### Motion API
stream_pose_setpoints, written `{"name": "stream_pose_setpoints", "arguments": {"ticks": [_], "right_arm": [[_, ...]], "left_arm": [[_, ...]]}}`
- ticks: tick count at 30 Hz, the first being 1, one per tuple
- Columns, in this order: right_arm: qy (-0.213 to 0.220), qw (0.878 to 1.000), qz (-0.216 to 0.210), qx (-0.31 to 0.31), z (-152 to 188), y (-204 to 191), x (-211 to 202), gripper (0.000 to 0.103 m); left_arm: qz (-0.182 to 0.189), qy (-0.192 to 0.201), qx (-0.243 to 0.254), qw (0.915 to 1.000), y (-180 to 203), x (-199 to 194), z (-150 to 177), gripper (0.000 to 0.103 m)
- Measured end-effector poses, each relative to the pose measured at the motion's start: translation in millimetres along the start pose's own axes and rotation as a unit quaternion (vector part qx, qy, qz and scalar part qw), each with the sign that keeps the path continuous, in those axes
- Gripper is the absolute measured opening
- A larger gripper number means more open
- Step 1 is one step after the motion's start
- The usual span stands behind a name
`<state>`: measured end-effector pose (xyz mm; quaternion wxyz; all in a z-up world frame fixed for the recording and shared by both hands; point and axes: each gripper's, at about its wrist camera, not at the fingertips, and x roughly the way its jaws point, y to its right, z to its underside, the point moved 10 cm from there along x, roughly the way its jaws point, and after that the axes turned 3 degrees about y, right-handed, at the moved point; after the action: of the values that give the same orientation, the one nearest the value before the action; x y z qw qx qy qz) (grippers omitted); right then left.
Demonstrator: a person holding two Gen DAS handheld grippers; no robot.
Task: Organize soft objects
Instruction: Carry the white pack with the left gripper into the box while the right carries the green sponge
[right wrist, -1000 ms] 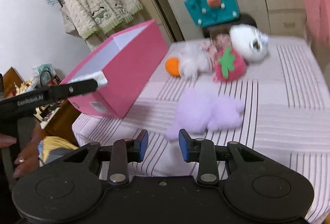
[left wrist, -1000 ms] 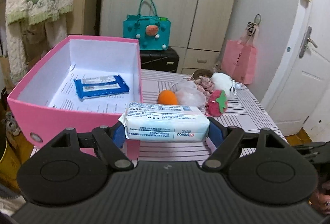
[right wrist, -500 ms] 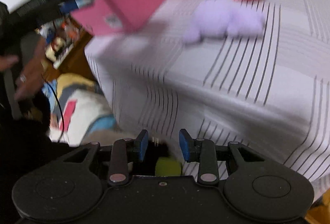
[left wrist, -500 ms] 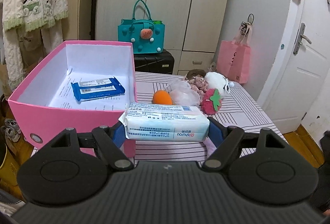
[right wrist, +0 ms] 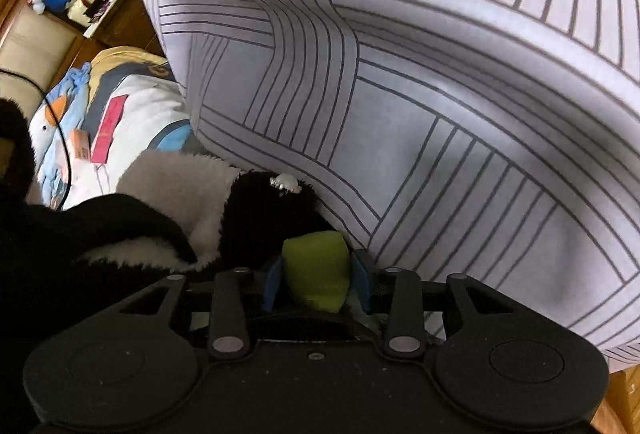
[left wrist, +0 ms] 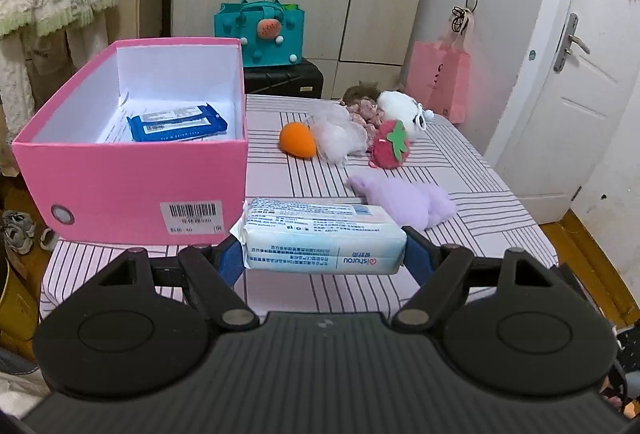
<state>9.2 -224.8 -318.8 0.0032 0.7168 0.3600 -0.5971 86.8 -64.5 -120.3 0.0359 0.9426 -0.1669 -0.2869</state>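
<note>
My left gripper (left wrist: 322, 254) is shut on a white and blue tissue pack (left wrist: 320, 236), held above the table's front edge, right of the pink box (left wrist: 132, 178). A blue wipes pack (left wrist: 176, 122) lies inside the box. On the striped cloth lie an orange toy (left wrist: 297, 140), a white puff (left wrist: 340, 138), a red strawberry plush (left wrist: 391, 150), a white plush (left wrist: 402, 108) and a purple plush (left wrist: 404, 200). My right gripper (right wrist: 316, 280) is low beside the hanging tablecloth (right wrist: 440, 94); a yellow-green soft object (right wrist: 316, 272) sits between its pads.
A teal bag (left wrist: 260, 30) sits on a black case behind the table. A pink paper bag (left wrist: 440, 82) hangs by the white door. Below the table lie black-and-white fleece (right wrist: 160, 202) and a printed blanket (right wrist: 120, 114).
My left gripper pulled back and lowered with the tissue pack. My right gripper dropped below the table edge, and the yellow-green object now sits between its pads.
</note>
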Motion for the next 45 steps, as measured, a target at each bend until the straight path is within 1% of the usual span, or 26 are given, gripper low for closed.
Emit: {"name": "stream_pose_setpoints", "arguments": {"ticks": [2, 6, 9, 13, 15, 17, 22, 28, 31, 34, 37, 40, 43, 45], "right_arm": [[-0.001, 1.000, 0.002, 0.003, -0.8, -1.1, 2.6, 0.039], [0.019, 1.000, 0.014, -0.010, -7.6, -1.8, -9.7, 0.038], [0.054, 0.998, 0.029, -0.009, -23.5, -1.8, -32.5, 0.038], [0.107, 0.992, 0.049, -0.036, -47.2, -9.2, -81.5, 0.038], [0.120, 0.990, 0.056, -0.049, -56.3, -15.0, -96.6, 0.038], [0.129, 0.988, 0.064, -0.064, -64.9, -22.3, -110.1, 0.038], [0.149, 0.981, 0.078, -0.096, -80.2, -39.3, -131.4, 0.038], [0.185, 0.971, 0.077, -0.131, -109.6, -62.0, -154.0, 0.038], [0.204, 0.964, 0.082, -0.149, -127.0, -72.3, -161.8, 0.038], [0.238, 0.955, 0.086, -0.157, -151.4, -78.9, -173.2, 0.038], [0.265, 0.950, 0.075, -0.150, -177.1, -81.7, -185.8, 0.038], [0.283, 0.946, 0.062, -0.147, -205.2, -84.6, -191.0, 0.038], [0.283, 0.947, 0.046, -0.148, -229.9, -89.8, -186.8, 0.038], [0.282, 0.946, 0.034, -0.153, -248.0, -94.1, -180.7, 0.038]], "left_arm": [[0.001, 0.000, 0.003, 1.0000, 0.4, -2.4, 2.5, 0.078], [0.011, -0.007, 0.001, 0.9999, 1.0, -5.1, 4.3, 0.078], [0.015, -0.008, 0.008, 0.9998, 1.8, -7.6, 1.5, 0.078], [0.016, -0.011, 0.019, 0.9996, 2.5, -12.2, -4.6, 0.078], [0.020, -0.016, 0.025, 0.9994, 3.3, -14.7, -7.1, 0.078], [0.014, -0.018, 0.038, 0.9990, 3.6, -18.4, -9.5, 0.078], [0.001, -0.002, 0.048, 0.9988, -0.8, -33.5, -21.8, 0.078], [-0.009, 0.009, 0.064, 0.9979, -11.4, -42.2, -38.2, 0.078], [-0.004, 0.014, 0.060, 0.9981, -18.8, -44.5, -48.3, 0.078], [0.002, 0.022, 0.045, 0.9987, -32.4, -45.6, -59.4, 0.078], [-0.003, 0.028, 0.037, 0.9989, -47.7, -42.4, -71.1, 0.078], [-0.014, 0.031, 0.032, 0.9989, -65.8, -32.5, -85.8, 0.078], [-0.020, 0.024, 0.023, 0.9993, -85.9, -15.2, -98.2, 0.078], [-0.028, 0.011, 0.016, 0.9994, -101.4, 1.9, -104.3, 0.078]]}}
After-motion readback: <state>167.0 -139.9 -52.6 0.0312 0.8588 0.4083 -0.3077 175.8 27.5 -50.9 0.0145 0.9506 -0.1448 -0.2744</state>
